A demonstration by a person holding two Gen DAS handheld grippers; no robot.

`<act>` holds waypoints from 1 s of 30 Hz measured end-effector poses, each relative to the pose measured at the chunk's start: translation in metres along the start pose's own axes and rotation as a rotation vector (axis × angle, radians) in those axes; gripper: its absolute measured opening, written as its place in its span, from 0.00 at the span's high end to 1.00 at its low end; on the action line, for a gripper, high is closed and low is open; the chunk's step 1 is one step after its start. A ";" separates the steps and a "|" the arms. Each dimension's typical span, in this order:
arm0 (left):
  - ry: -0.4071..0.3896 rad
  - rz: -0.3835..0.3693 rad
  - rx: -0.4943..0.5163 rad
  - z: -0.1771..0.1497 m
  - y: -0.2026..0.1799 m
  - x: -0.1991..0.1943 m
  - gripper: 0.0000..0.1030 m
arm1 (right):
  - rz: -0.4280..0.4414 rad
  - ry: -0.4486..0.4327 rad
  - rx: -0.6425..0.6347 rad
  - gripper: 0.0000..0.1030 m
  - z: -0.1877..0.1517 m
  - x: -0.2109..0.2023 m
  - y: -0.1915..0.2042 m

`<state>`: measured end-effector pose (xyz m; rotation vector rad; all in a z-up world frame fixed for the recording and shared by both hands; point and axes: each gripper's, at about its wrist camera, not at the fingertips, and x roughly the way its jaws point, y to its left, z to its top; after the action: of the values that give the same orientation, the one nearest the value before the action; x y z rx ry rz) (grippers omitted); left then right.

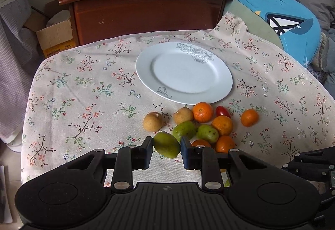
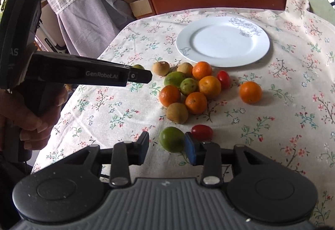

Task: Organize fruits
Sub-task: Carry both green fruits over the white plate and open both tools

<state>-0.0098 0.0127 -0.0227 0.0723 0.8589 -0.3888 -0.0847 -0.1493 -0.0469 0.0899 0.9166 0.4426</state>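
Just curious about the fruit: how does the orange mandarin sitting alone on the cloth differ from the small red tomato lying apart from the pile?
The round orange mandarin is clearly bigger than the small glossy red tomato. The mandarin is nearly spherical; the tomato is oblong, lying on its side. The mandarin's skin looks matte; the tomato's shines. Both rest on the floral tablecloth, off the white plate.

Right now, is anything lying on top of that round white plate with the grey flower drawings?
Nothing: the round white plate is bare in both views. The fruits lie on the floral tablecloth beside it. What is under the plate is hidden.
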 end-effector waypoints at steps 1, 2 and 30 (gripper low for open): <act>0.000 0.004 -0.001 0.000 0.001 0.000 0.75 | -0.010 0.003 -0.009 0.60 0.000 0.003 0.002; -0.001 0.007 -0.004 0.000 0.001 -0.001 0.75 | -0.021 0.011 -0.017 0.60 0.000 0.007 0.003; -0.041 -0.009 -0.079 0.030 -0.003 0.004 0.75 | -0.075 -0.135 0.057 0.72 0.056 -0.014 -0.031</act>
<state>0.0132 0.0020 -0.0058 -0.0123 0.8332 -0.3631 -0.0382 -0.1765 -0.0104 0.1360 0.7970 0.3368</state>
